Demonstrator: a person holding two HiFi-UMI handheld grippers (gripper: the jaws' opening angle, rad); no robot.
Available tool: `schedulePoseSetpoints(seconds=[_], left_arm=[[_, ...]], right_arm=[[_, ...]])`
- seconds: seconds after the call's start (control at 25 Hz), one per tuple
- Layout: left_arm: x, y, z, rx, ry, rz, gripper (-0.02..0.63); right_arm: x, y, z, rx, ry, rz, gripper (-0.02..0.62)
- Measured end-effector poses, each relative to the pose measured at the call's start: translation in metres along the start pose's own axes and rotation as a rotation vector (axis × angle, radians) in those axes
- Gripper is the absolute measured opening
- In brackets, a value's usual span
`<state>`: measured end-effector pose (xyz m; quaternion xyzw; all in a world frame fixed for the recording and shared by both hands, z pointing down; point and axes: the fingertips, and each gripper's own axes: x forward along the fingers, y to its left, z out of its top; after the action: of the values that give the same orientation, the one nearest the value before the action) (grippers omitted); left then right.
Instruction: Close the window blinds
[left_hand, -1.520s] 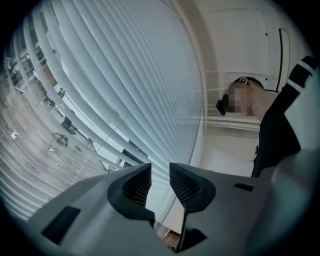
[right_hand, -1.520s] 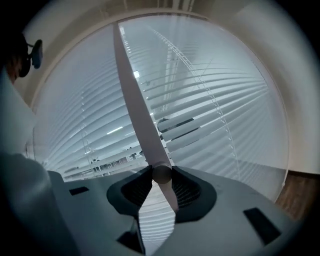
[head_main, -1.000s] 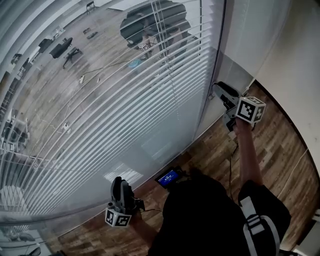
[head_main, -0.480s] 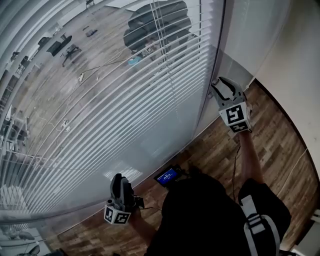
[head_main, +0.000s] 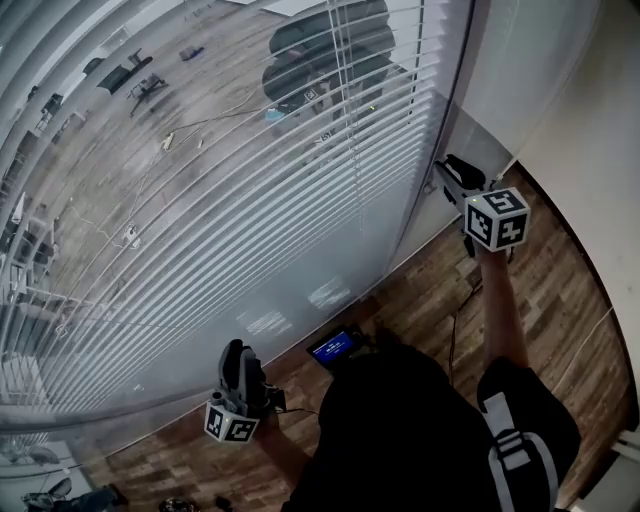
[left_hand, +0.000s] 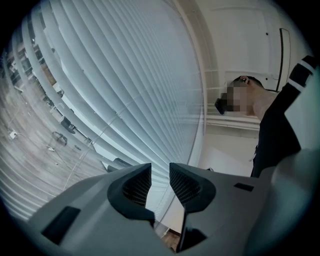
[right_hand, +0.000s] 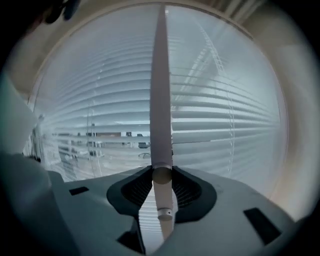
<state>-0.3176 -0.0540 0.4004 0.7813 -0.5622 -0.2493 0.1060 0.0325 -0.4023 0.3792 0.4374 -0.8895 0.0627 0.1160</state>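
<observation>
My right claw, at the right edge of the white slatted window blinds, has just been closing its jaws and now pinches the blinds' pale tilt wand, which runs upright between them. My left claw points at the lower slats, jaws slightly spread, holding nothing.

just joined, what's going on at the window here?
A person is working the window blinds with two handheld grippers. The right gripper has the tilt wand between its jaws, which have just been closing and now pinch it. The left gripper sits low by the blinds, jaws slightly apart, holding nothing. The slats show gaps between them, so the blinds aren't closed yet.
</observation>
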Motion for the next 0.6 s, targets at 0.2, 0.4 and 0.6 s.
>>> schedulePoseSetpoints(seconds=[0.2, 0.4, 0.6], left_arm=[[0.0003, -0.0004, -0.0001, -0.004, 0.001, 0.003, 0.123], [0.0, 0.0008, 0.0001, -0.007, 0.001, 0.002, 0.121], [0.0001, 0.0017, 0.0005, -0.008, 0.004, -0.002, 0.121]], right_arm=[[0.0006, -0.005, -0.0002, 0.429, -0.032, 0.156, 0.129], [0.0002, -0.0052, 0.004, 0.591, -0.064, 0.209, 0.129], [0.0013, -0.0023, 0.0054, 0.615, -0.073, 0.222, 0.129]])
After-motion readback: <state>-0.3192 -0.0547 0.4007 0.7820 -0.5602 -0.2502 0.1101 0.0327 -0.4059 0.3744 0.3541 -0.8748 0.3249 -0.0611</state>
